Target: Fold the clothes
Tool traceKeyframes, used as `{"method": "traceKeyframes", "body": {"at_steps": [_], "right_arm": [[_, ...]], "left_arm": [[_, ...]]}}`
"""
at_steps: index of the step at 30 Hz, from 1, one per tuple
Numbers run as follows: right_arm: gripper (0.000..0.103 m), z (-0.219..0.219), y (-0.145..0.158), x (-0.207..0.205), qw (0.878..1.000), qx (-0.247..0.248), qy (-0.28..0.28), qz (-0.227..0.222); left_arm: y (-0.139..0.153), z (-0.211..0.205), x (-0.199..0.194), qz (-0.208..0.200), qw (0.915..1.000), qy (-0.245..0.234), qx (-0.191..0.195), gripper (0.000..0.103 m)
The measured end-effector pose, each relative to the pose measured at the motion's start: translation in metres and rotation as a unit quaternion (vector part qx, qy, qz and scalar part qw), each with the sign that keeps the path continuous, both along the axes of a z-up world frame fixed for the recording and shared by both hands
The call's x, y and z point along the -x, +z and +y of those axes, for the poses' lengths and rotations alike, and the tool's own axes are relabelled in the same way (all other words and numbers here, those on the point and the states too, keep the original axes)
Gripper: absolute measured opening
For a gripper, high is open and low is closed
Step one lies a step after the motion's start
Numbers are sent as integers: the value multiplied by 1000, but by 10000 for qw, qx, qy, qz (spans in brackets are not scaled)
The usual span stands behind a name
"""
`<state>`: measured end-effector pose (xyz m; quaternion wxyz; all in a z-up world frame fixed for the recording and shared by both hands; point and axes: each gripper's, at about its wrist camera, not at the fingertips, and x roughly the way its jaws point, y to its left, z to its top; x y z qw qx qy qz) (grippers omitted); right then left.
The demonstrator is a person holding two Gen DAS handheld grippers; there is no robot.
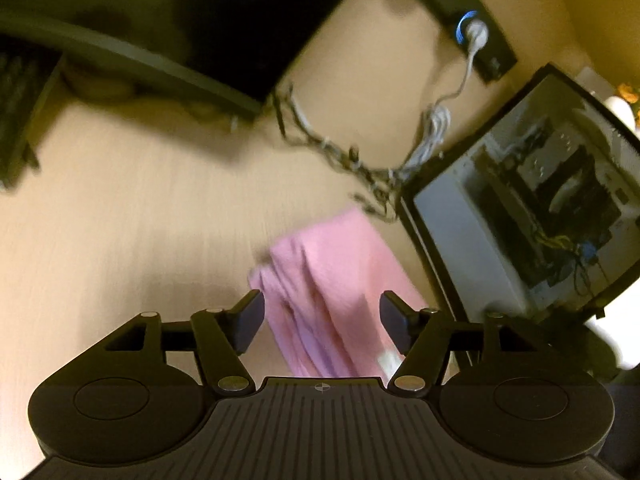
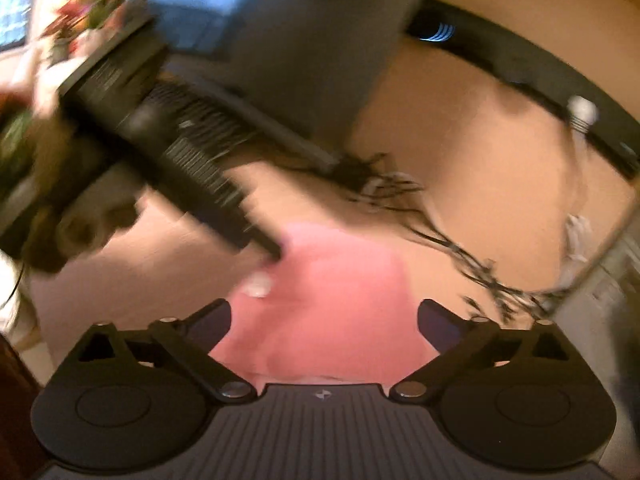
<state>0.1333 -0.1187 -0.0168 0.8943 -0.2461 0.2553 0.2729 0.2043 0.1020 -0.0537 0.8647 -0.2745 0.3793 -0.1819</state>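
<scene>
Garment: small pink knit garment point(image 1: 328, 288), soft and ribbed with lengthwise creases, lying loosely bunched on the pale wood-grain tabletop point(image 1: 132, 216); a white tag shows near its close end.
Position from left gripper point(image 1: 322, 322): just ahead and below, seen through the gap between the fingers; no pad touching it, as far as the blur allows.
Position from right gripper point(image 2: 325, 326): also straight ahead, between the two fingers and spreading beyond them; likewise untouched.
Long axis: in the left wrist view, running from the close end up and away, leaning slightly left to right; in the right wrist view, flatter and broader, with no clear long axis.
Left fingers: dark flat pads, parted to a middling gap, gripping nothing.
Right fingers: spread very wide, gripping nothing.
Nearer hand: hard to tell; both hang close over the cloth, so either could reach an edge.
Coming move, as a judgement: probably a fresh pinch on a near edge or corner, then a fold across the long axis; the creased, bunched lie suggests smoothing first.
Materials nearby: tangle of thin dark and white cables point(image 1: 360, 160) just beyond the far end of the cloth; glass-sided computer case point(image 1: 532, 216) to its right in the left wrist view; black slatted object point(image 2: 192, 148) close to its far edge in the right wrist view.
Risk: cables near enough to snag.
Image quality: heavy motion blur, so fine edges uncertain.
</scene>
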Motion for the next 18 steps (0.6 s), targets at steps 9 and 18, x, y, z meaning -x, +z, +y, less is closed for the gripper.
{"method": "traceKeyframes", "body": {"at_steps": [9, 18], "right_arm": [[103, -46, -14, -19, 9793, -852, -1690, 724], [103, -63, -18, -13, 9663, -1176, -2153, 783]], "left_arm": [[3, -53, 21, -137, 9935, -383, -1064, 66], [15, -66, 47, -363, 9921, -46, -1203, 80]]}}
